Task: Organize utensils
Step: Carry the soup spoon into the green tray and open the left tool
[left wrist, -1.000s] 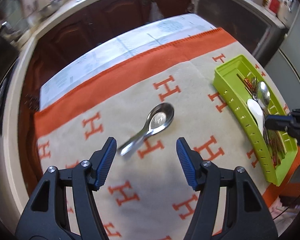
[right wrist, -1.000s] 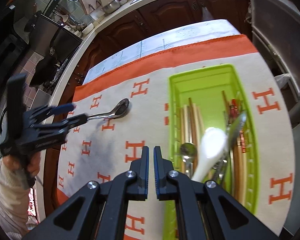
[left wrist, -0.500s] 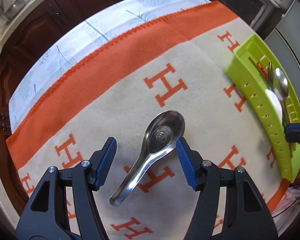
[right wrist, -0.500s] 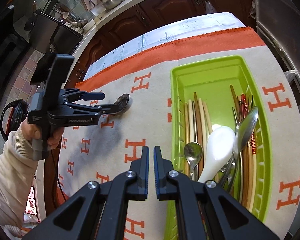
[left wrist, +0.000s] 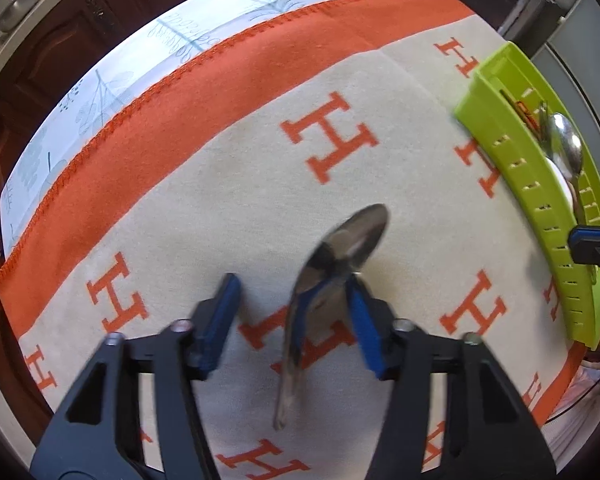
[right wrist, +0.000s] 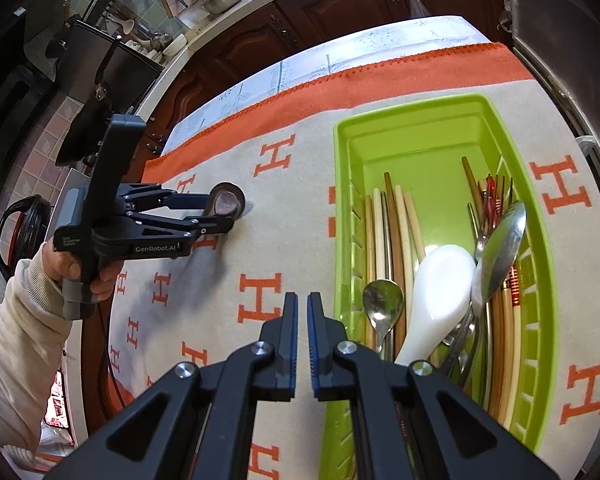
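My left claw (left wrist: 290, 312) is open w/ the metal spoon (left wrist: 332, 276) between its fingers, bowl tipped up and leaning on the right-side pad; can't tell if it's clear of the blanket (left wrist: 220, 184). Right claw (right wrist: 302, 344) is nearly closed, holding nothing, just beside the green tray (right wrist: 420, 128) w/ chopsticks, spoons, forks inside.

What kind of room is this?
Most likely a home kitchen: a counter with pots and dishes, wooden cabinets beneath, and a green tray of cutlery on a cloth-covered table.
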A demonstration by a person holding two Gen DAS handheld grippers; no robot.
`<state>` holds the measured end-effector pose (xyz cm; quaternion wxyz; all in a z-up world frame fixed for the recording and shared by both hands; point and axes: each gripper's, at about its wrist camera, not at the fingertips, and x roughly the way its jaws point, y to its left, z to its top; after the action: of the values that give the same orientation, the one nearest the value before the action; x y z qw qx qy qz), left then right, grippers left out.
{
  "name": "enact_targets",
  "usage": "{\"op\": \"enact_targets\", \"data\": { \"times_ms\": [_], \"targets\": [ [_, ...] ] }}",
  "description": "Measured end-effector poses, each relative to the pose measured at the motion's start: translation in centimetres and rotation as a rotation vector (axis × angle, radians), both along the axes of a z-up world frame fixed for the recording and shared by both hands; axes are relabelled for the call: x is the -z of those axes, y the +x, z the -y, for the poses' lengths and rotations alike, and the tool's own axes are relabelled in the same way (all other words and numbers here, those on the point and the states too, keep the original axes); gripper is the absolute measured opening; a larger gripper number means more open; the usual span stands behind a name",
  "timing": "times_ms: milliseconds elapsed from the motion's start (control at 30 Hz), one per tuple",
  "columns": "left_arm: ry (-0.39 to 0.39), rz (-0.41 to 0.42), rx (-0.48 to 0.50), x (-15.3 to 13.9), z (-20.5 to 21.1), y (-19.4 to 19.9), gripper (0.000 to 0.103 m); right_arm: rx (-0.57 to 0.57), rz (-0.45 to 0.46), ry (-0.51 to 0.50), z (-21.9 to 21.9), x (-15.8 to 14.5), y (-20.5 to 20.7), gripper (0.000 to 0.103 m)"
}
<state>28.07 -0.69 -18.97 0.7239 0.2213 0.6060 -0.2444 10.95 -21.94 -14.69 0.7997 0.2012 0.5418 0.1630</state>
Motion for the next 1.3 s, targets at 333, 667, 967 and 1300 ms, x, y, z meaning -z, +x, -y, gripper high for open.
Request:
{"op": "enact_targets", "data": {
  "times_ms": [333,667,967,1300],
  "targets": [
    [-0.017,0.059,-0.147,-1.0,0.7,-2.9,0.002,0.012,-0.001,0.006,-0.3,0.1,-0.7,0.004],
    [-0.109,-0.025,-0.379,-1.4,-0.5,-7.1,0.002,0.04,0.017,0.011,1.0,-0.9,-2.2,0.004],
    [-0.252,-0.08,-0.428,-6.0,2.4,-13.1,0.002,0.091,0.031,-0.008,3.6,-2.1,-4.2,0.004],
    [-0.4,-0.097,-0.432,-11.1,10.0,-15.2,0.002,0.153,0.049,-0.104,6.8,-3.8,-5.3,0.005]
  ]
}}
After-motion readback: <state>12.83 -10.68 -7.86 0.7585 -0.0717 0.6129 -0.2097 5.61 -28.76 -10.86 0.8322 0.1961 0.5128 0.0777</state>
